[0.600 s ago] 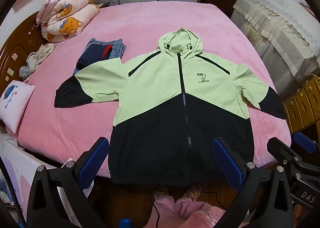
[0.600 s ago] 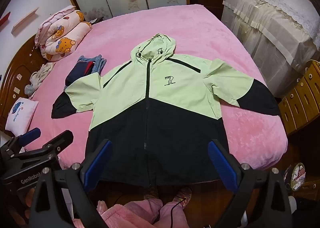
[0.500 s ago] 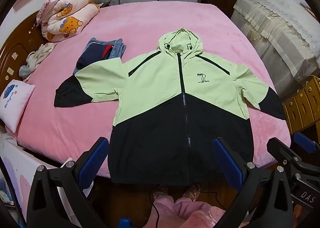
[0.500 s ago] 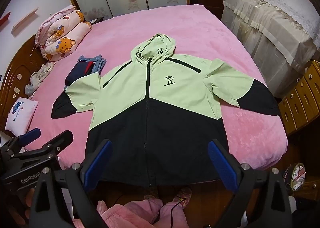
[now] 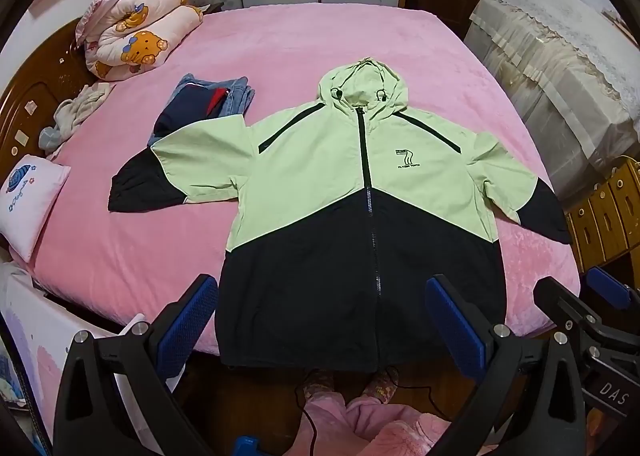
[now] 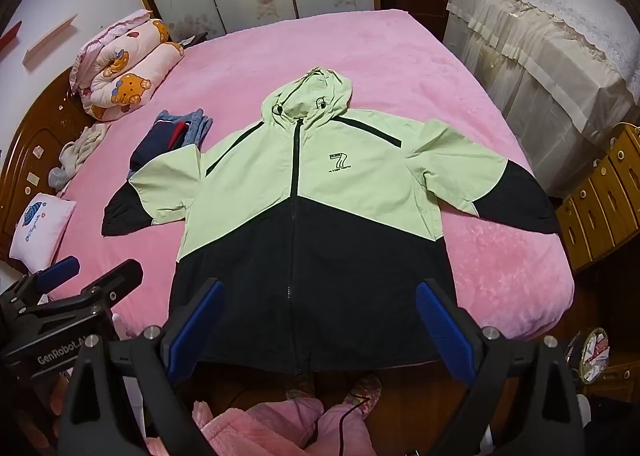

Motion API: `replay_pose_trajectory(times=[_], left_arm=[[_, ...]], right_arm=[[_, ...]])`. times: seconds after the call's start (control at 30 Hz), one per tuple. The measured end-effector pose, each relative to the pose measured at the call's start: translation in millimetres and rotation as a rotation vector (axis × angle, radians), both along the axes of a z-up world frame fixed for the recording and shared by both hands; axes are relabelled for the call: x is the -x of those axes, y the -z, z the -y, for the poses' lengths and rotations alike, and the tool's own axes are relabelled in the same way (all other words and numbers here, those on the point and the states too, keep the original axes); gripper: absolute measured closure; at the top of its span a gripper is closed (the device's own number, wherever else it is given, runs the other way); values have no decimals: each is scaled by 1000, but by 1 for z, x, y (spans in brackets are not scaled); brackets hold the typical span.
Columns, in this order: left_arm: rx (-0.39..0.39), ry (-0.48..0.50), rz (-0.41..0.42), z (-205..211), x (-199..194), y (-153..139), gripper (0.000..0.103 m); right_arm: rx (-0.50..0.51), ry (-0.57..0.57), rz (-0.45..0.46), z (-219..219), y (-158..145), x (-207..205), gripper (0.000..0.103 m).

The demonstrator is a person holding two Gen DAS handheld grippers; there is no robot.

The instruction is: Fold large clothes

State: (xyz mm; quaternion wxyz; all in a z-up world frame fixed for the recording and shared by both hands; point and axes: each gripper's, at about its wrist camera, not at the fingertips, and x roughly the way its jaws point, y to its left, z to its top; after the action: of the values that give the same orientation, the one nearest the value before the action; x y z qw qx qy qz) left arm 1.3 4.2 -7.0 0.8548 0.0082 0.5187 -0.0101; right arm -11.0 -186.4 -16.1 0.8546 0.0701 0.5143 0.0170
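Note:
A light green and black hooded jacket lies flat and zipped on the pink bed, front up, both sleeves spread outward, its hem hanging over the near edge. My left gripper hovers above the hem, open, blue pads wide apart with nothing between them. My right gripper is likewise open over the hem and holds nothing. In the left wrist view the right gripper shows at the right edge; in the right wrist view the left gripper shows at the left.
A stack of folded clothes lies beside the jacket's left sleeve. A rolled bear-print quilt and a small pillow sit by the wooden headboard. A draped cabinet and drawers stand right. A person's slippered feet stand below.

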Motion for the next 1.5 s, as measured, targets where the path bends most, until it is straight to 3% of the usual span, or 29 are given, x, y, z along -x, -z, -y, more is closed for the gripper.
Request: replay_pose_trajectory(times=[1.1,1.5], left_arm=[[9,-5,1,5,-2,-6,1],[8,-68,-49,22,23,1,1]], right_arm=[[20,10,-3,0,1,1,6],[-7,-39,-32,14,7,6,6]])
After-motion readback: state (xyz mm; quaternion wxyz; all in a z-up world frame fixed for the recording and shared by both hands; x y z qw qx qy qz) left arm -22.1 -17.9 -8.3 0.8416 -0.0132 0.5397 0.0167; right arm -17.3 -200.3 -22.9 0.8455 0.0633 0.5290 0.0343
